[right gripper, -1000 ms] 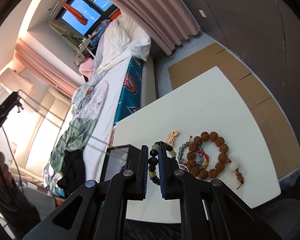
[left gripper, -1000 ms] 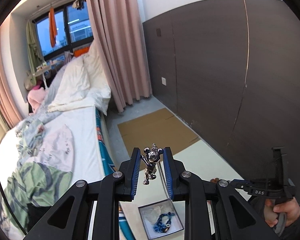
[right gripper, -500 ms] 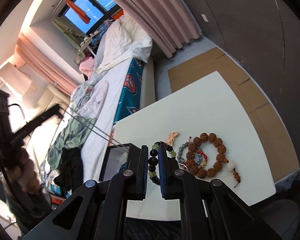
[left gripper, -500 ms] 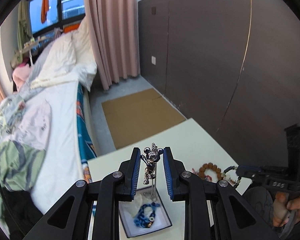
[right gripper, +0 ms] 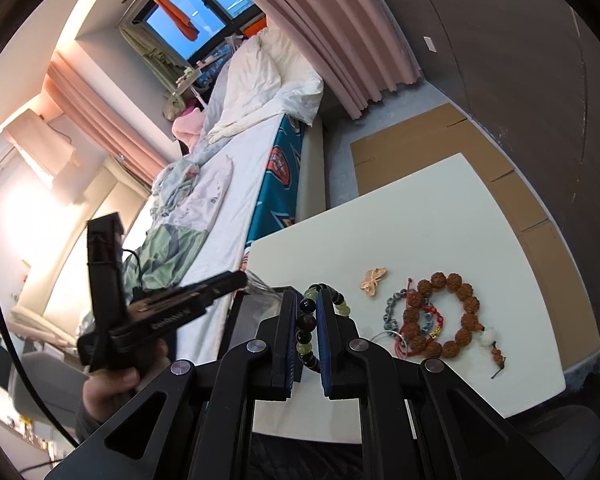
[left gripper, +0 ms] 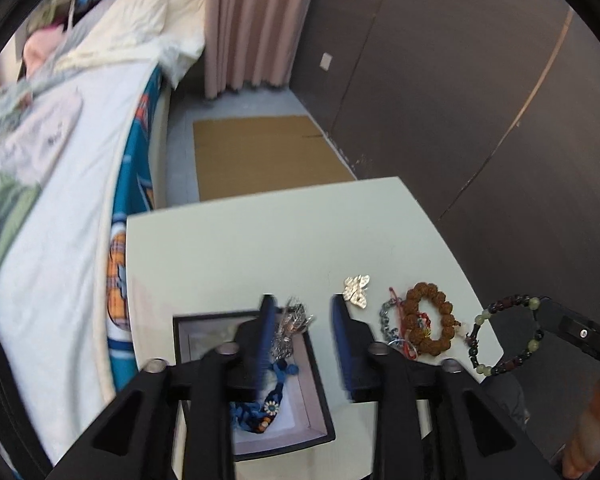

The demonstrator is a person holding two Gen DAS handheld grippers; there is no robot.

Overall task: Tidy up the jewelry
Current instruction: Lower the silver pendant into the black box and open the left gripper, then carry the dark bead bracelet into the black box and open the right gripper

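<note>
My left gripper point(left gripper: 302, 322) is open above the black-framed jewelry box point(left gripper: 318, 408). The silver mouse pendant necklace point(left gripper: 290, 330) is loose between the fingers, right over the box, which holds a blue braided bracelet point(left gripper: 266, 404). My right gripper point(right gripper: 309, 328) is shut on a dark and pale-green bead bracelet point(right gripper: 304, 338), which also shows in the left wrist view point(left gripper: 504, 334). On the white table point(left gripper: 260, 248) lie a butterfly brooch point(left gripper: 357, 286), a grey bead bracelet point(left gripper: 386, 318) and a brown seed bracelet point(left gripper: 428, 318).
A bed point(left gripper: 60, 184) runs along the table's left side. Cardboard point(left gripper: 260, 156) lies on the floor beyond the table, next to a dark wall point(left gripper: 480, 100). The right gripper point(left gripper: 572, 332) is past the table's right edge.
My left gripper has tipped down over the box and opened, and the pendant necklace has come free of its fingers. My right gripper keeps its hold on the bead bracelet.
</note>
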